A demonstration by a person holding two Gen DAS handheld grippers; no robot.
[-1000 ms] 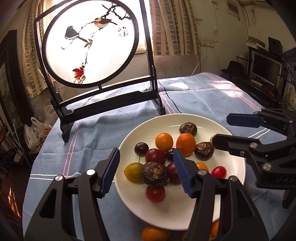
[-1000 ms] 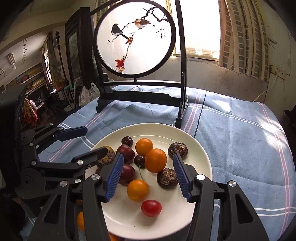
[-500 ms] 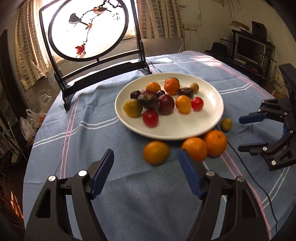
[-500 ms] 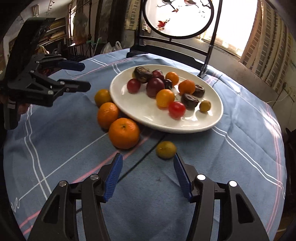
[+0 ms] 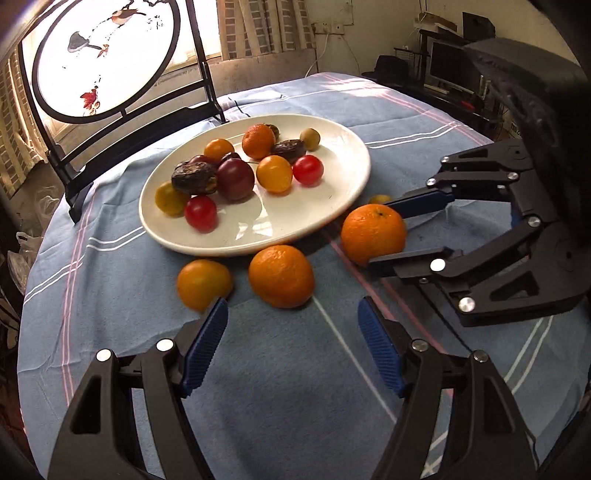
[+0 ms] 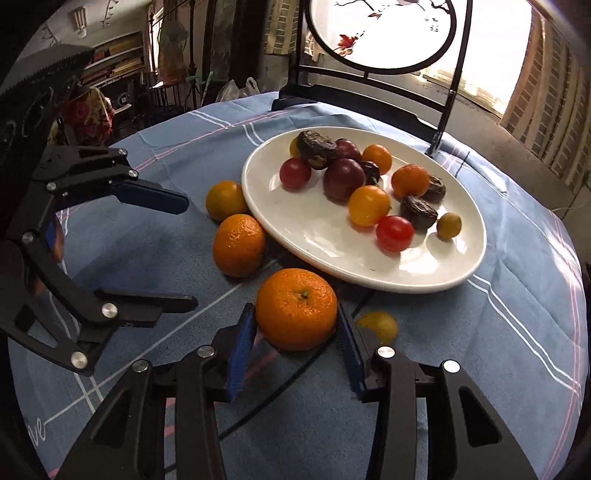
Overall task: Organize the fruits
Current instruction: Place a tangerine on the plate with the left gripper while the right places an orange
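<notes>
A white plate (image 5: 332,206) (image 6: 332,251) holds several small fruits: red, yellow, orange, purple and dark wrinkled ones. In front of it, three oranges lie on the blue cloth. My right gripper (image 6: 296,315) (image 5: 380,232) is closing on the nearest orange (image 6: 296,308) (image 5: 373,229), and both blue pads touch its sides. My left gripper (image 5: 291,332) (image 6: 188,251) hangs open and holds nothing, just short of the middle orange (image 5: 280,275) (image 6: 238,243) and the left orange (image 5: 203,282) (image 6: 225,199). A small yellow fruit (image 6: 380,325) (image 5: 378,199) lies beside the right finger.
A round painted screen on a black stand (image 5: 103,62) (image 6: 380,33) rises behind the plate. A thin black cable (image 6: 258,410) runs over the cloth under the right gripper. The round table's edge drops off to furniture and bags on both sides.
Both grippers drew back from over the plate and sank to the cloth in front of it. The left jaws widened. The right jaws narrowed around the orange.
</notes>
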